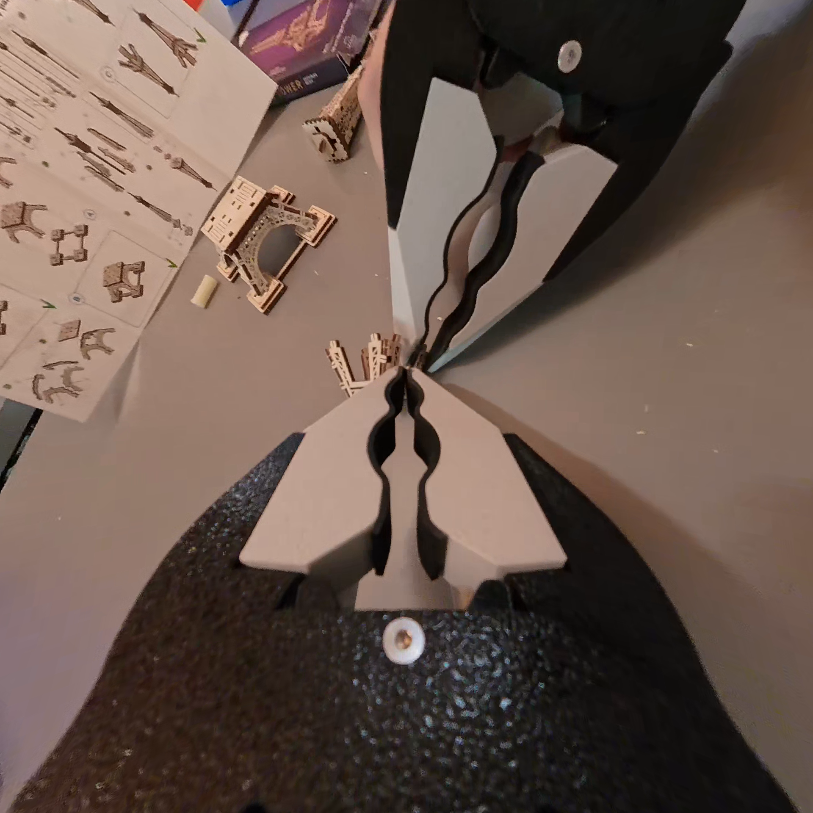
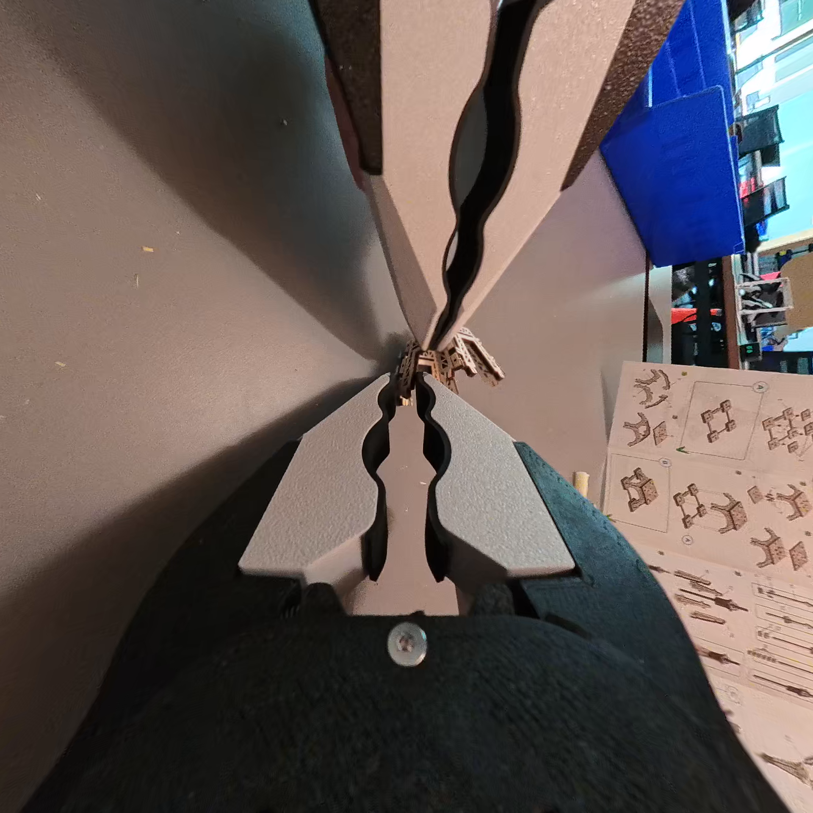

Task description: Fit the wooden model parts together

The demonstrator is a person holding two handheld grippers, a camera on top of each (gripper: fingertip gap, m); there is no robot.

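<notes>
Two grippers meet tip to tip over the grey table (image 1: 660, 396): the left gripper (image 1: 404, 374) and right gripper (image 2: 413, 387) each pinch the small pale lattice-cut wooden piece (image 2: 457, 358), apparently mid-joining. Beyond, the arched wooden tower base (image 1: 264, 237) and tapered wooden spire section (image 1: 338, 123) lie unjoined.

Pale laser-cut wooden lattice piece (image 1: 369, 358)

Instruction sheet (image 1: 88, 198) at upper left on the table (image 1: 660, 396), arched wooden base (image 1: 264, 239) right of it, lattice wooden part (image 1: 365, 363) at frame centre between left gripper (image 1: 404, 374) below and right gripper (image 1: 422, 352) above
</notes>
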